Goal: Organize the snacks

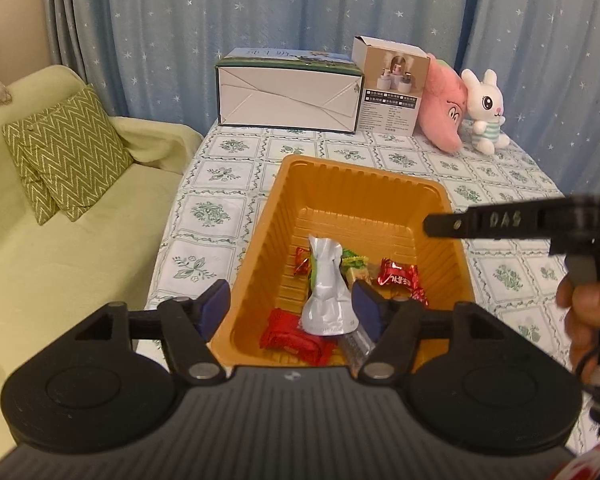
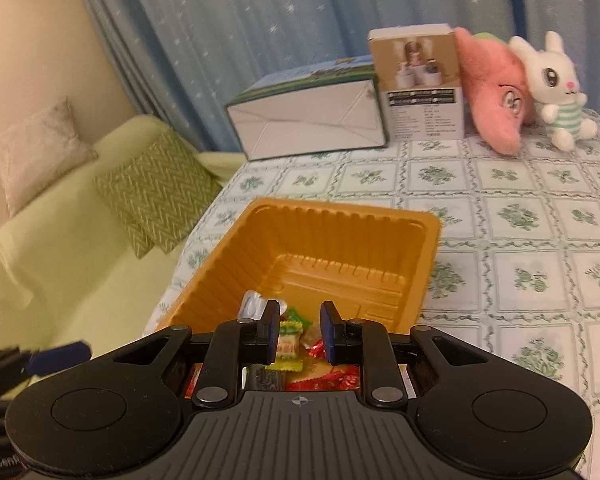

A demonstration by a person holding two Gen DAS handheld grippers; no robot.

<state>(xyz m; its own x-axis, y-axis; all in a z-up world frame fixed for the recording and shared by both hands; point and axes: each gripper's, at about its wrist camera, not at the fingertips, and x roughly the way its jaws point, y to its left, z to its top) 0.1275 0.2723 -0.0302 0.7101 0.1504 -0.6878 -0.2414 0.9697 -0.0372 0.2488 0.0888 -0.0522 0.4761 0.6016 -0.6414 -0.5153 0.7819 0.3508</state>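
L gripper (image 1: 292, 312): jaws spread wide, pads clear of the silver pouch (image 1: 327, 292) that stands between them inside the orange tray (image 1: 268, 216); nothing held. R gripper (image 2: 300, 334): jaws nearly together w/ a narrow gap, nothing pinched; green-yellow candy (image 2: 289, 344) and red wrappers (image 2: 332, 378) lie below in the tray. Both grippers tilt down over the tray's near end. In left wrist view R gripper comes in from the right, a hand (image 1: 588, 312) on its grip. Tray sits on floral tablecloth (image 2: 520, 264) nr the left edge. Behind: white carton (image 1: 288, 96), small box (image 1: 392, 84), pink plush (image 1: 444, 108), white bunny (image 1: 486, 112), blue star curtain (image 1: 300, 4). Green sofa (image 1: 60, 272) w/ zigzag cushion (image 1: 68, 152) beside the table.
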